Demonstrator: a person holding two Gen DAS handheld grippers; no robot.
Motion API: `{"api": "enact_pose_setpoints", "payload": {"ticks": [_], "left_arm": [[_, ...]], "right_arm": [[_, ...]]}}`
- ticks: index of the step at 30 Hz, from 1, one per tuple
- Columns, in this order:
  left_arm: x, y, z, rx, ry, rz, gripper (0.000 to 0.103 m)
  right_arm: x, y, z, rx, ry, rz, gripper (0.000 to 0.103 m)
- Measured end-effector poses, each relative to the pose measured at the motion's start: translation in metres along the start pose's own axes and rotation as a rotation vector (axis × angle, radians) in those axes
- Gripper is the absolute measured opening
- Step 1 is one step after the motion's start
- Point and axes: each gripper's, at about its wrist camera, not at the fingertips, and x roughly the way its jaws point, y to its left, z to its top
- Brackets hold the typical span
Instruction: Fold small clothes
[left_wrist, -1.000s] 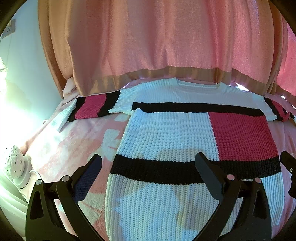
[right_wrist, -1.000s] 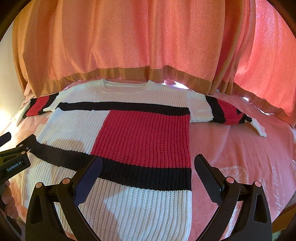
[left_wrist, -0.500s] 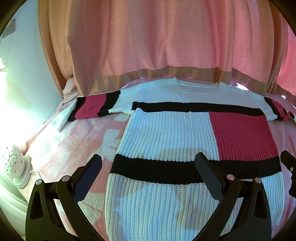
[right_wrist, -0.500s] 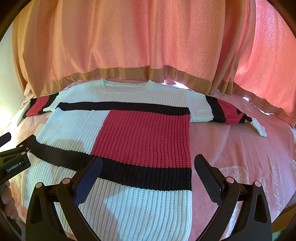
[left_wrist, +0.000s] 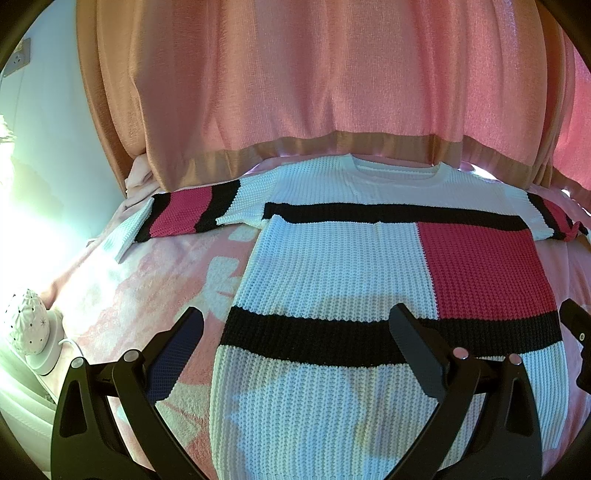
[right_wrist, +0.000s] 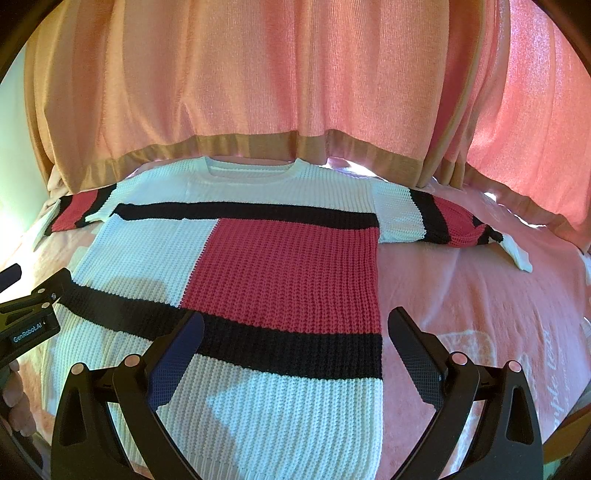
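Sweater (left_wrist: 343, 266), chunky knit, flat on pink bed cover (right_wrist: 480, 295), sleeves spread, neck toward curtain (left_wrist: 314, 74). We judge it soft, floppy, grippy, moderately heavy. Left gripper (left_wrist: 295, 328), right gripper (right_wrist: 295, 328): jaws wide apart, empty, above hem. We would pinch sleeve cuff (right_wrist: 519, 254) or hem corners.

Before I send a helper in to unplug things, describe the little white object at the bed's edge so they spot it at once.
Start at the pink blanket under the colour-block sweater, then follow it to its left edge, near the bright wall. There sits a small white dome-shaped lamp with star-like holes, on a white base with a thin white cord, the only hard object beside the bedding.
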Motion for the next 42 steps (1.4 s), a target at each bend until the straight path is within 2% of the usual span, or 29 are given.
{"api": "enact_pose_setpoints", "payload": {"ticks": [11, 14, 17, 20, 21, 23, 24, 25, 26, 27, 29, 31, 37, 38, 40, 41, 42], "left_arm": [[0.000, 0.000, 0.000, 0.001, 0.002, -0.003, 0.098], [0.001, 0.001, 0.004, -0.006, 0.014, -0.028, 0.098], [0.000, 0.001, 0.019, -0.005, 0.031, -0.073, 0.098], [-0.001, -0.003, 0.038, 0.004, 0.036, -0.123, 0.098], [-0.001, -0.005, 0.045, 0.007, 0.029, -0.141, 0.098], [0.004, -0.016, 0.053, 0.041, 0.022, -0.146, 0.098], [0.008, -0.020, 0.053, 0.061, 0.024, -0.146, 0.098], [0.012, -0.026, 0.053, 0.083, 0.030, -0.143, 0.098], [0.019, -0.032, 0.052, 0.102, 0.035, -0.141, 0.098], [0.023, -0.035, 0.051, 0.103, 0.040, -0.139, 0.098], [0.035, -0.042, 0.049, 0.102, 0.081, -0.161, 0.098], [0.041, -0.044, 0.048, 0.101, 0.104, -0.178, 0.098], [0.059, -0.048, 0.047, 0.085, 0.136, -0.184, 0.098], [0.061, -0.048, 0.047, 0.086, 0.141, -0.179, 0.098], [0.064, -0.050, 0.046, 0.089, 0.150, -0.181, 0.098], [0.065, -0.051, 0.046, 0.092, 0.150, -0.177, 0.098], [0.065, -0.051, 0.045, 0.096, 0.150, -0.174, 0.098]], "right_arm": [[0.002, -0.003, 0.000, -0.003, 0.007, 0.004, 0.098], [0.005, -0.017, 0.011, 0.015, 0.010, 0.022, 0.098], [0.013, -0.068, 0.045, 0.112, -0.003, 0.045, 0.098], [0.043, -0.162, 0.082, 0.317, 0.030, 0.117, 0.098], [0.054, -0.187, 0.087, 0.360, 0.035, 0.116, 0.098], [0.080, -0.242, 0.089, 0.455, 0.050, 0.044, 0.097], [0.098, -0.279, 0.084, 0.520, 0.057, -0.026, 0.088], [0.110, -0.302, 0.077, 0.573, 0.065, -0.060, 0.083], [0.126, -0.328, 0.067, 0.647, 0.094, -0.075, 0.075], [0.139, -0.346, 0.058, 0.713, 0.123, -0.063, 0.073], [0.168, -0.379, 0.037, 0.849, 0.175, -0.016, 0.072], [0.184, -0.397, 0.024, 0.918, 0.193, -0.025, 0.072], [0.211, -0.418, 0.032, 0.988, 0.121, 0.036, 0.072], [0.214, -0.420, 0.034, 0.994, 0.113, 0.045, 0.067], [0.222, -0.422, 0.037, 1.001, 0.084, 0.097, 0.030], [0.224, -0.423, 0.038, 1.008, 0.078, 0.120, 0.007], [0.221, -0.421, 0.041, 1.014, 0.058, 0.110, 0.007]]}}
